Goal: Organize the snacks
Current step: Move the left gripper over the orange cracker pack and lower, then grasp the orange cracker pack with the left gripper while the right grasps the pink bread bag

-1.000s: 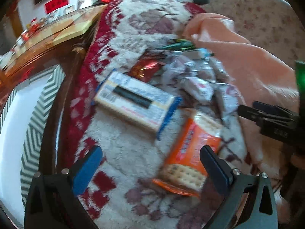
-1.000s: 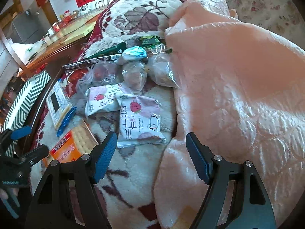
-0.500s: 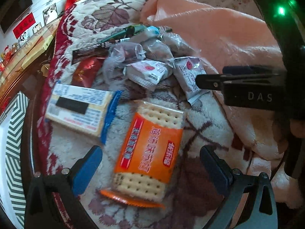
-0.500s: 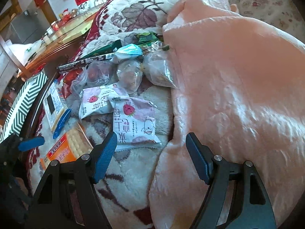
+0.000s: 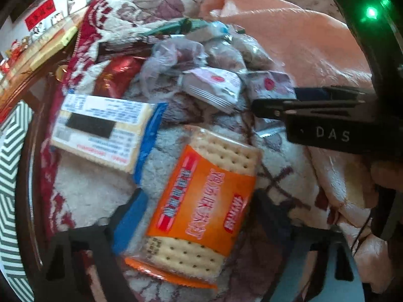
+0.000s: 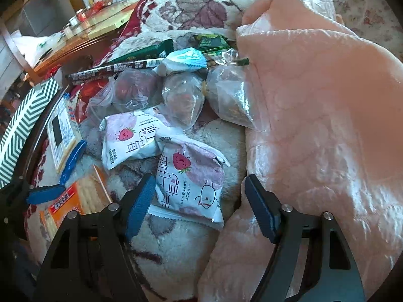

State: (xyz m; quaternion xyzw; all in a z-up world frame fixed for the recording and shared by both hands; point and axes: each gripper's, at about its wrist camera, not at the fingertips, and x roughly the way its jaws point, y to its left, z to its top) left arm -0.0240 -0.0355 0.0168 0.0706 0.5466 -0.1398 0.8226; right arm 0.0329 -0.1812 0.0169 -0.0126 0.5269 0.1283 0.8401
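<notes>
An orange cracker packet [image 5: 201, 201] lies flat on the floral fleece cover [image 5: 88, 183]. My left gripper [image 5: 200, 214] points down over it. Its jaws are closing, with the packet between them and the pads close to its long edges. A white strawberry-print packet [image 6: 189, 176] lies beside a peach blanket [image 6: 314, 125]. My right gripper [image 6: 199, 196] straddles this packet, jaws closing. The left pad is at the packet's edge and a gap remains on the right. In the left wrist view the right gripper [image 5: 277, 108] shows side-on over the same packet.
A blue-and-white cracker pack [image 5: 100, 130], a red foil packet [image 5: 118, 75], a second strawberry packet [image 6: 128, 138] and clear bags [image 6: 181, 95] lie in a heap behind. A green-and-white chevron box [image 6: 22, 125] sits at the left, past the cover's edge.
The left gripper came down over the orange packet and its jaws narrowed around it. The right gripper sank toward the strawberry packet, and its jaws narrowed too.
</notes>
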